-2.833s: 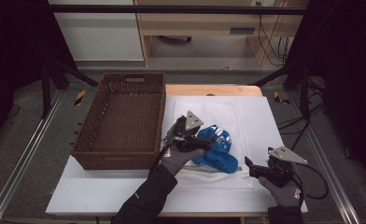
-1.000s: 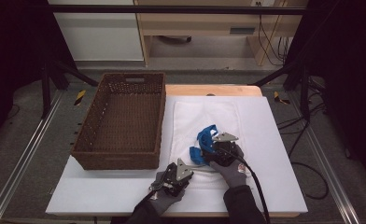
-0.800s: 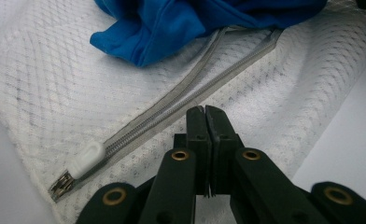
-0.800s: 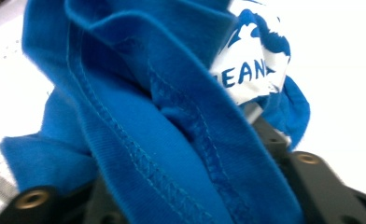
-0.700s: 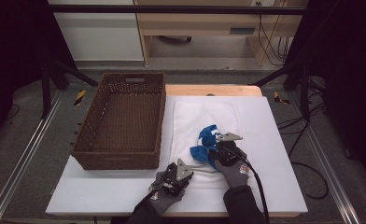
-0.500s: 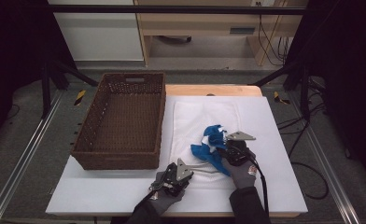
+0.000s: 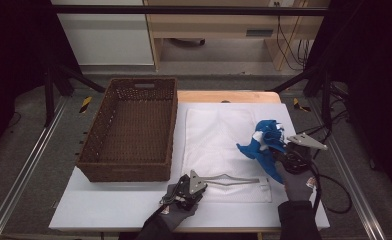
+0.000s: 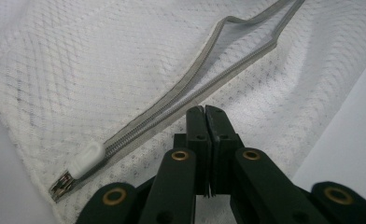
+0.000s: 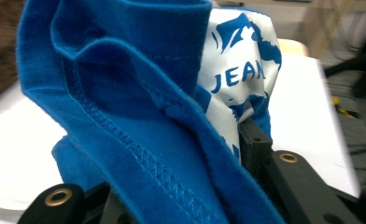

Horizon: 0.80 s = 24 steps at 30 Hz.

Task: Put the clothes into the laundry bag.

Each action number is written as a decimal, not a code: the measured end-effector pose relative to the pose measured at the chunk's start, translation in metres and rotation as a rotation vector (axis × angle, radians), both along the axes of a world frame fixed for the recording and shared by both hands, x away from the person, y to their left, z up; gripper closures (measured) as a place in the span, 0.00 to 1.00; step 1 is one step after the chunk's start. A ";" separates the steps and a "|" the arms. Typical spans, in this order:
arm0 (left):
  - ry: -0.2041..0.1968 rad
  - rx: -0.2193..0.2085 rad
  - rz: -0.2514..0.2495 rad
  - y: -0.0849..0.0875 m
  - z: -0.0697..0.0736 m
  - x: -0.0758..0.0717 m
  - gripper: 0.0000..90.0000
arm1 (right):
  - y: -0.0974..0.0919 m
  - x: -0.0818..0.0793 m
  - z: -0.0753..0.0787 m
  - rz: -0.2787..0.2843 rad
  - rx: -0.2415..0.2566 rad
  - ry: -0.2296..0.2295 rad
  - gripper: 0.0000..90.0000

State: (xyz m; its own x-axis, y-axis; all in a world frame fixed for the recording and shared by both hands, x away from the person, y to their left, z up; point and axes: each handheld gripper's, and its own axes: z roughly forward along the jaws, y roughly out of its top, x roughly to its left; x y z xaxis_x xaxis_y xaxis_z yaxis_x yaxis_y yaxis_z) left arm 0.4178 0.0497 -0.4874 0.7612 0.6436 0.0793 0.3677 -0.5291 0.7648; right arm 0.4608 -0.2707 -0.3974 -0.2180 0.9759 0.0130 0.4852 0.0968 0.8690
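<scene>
Nearest the person, the left gripper rests at the near edge of the white mesh laundry bag, its jaws pressed together on the mesh just under the zipper. Pinning that edge probably serves to hold the bag in place and keep its unzipped mouth gaping for loading. The zipper pull lies at the bag's near corner.

To the right of the bag, over its right edge, the right gripper holds a bunched blue garment lifted off the bag. Its jaws have just been closing and now stand clamped on the folds of cloth between them, the white print showing beside one jaw. The lift likely readies the garment for the mouth.

Left of the bag stands the brown wicker basket.
</scene>
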 end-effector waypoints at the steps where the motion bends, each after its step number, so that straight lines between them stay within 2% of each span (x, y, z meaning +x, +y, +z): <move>1: 0.000 0.000 0.000 0.000 0.000 0.000 0.98 | -0.009 0.000 -0.007 -0.032 -0.013 0.016 0.72; 7: -0.001 0.001 -0.001 0.000 0.000 0.000 0.98 | -0.029 0.002 -0.043 -0.099 -0.020 0.090 0.71; 8: -0.001 0.001 -0.001 0.000 0.000 0.000 0.98 | -0.029 0.002 -0.043 -0.099 -0.020 0.090 0.71; 9: -0.002 0.001 0.000 0.000 0.000 0.000 0.98 | -0.031 0.003 -0.054 -0.111 -0.019 0.121 0.70; 11: -0.002 0.001 0.000 0.000 0.000 0.000 0.98 | -0.031 0.004 -0.060 -0.114 -0.024 0.129 0.69; 12: -0.003 0.002 0.000 0.000 0.000 0.000 0.98 | -0.033 0.006 -0.071 -0.118 -0.017 0.137 0.66; 13: -0.003 0.002 0.000 0.000 0.000 0.000 0.98 | -0.033 0.006 -0.075 -0.120 -0.018 0.140 0.65; 15: -0.003 0.002 0.000 0.000 0.000 0.000 0.98 | -0.032 0.006 -0.079 -0.119 -0.015 0.142 0.63; 18: -0.003 0.002 -0.001 0.000 0.000 0.000 0.98 | -0.030 0.006 -0.082 -0.116 -0.030 0.125 0.51; 19: -0.003 0.002 -0.001 0.000 0.000 0.000 0.98 | -0.030 0.006 -0.082 -0.116 -0.030 0.125 0.51; 23: -0.003 0.010 -0.001 -0.001 0.000 -0.001 0.98 | -0.033 0.005 -0.078 -0.124 -0.025 0.114 0.34; 24: -0.002 0.007 0.000 -0.001 0.000 -0.001 0.97 | -0.033 0.003 -0.071 -0.124 -0.029 0.103 0.29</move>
State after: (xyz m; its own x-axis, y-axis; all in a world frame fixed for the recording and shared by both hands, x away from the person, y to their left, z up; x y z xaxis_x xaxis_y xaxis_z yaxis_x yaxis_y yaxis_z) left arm 0.4170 0.0489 -0.4871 0.7609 0.6433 0.0852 0.3661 -0.5340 0.7622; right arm 0.4636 -0.3040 -0.4687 -0.0952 0.9955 0.0004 0.5817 0.0553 0.8115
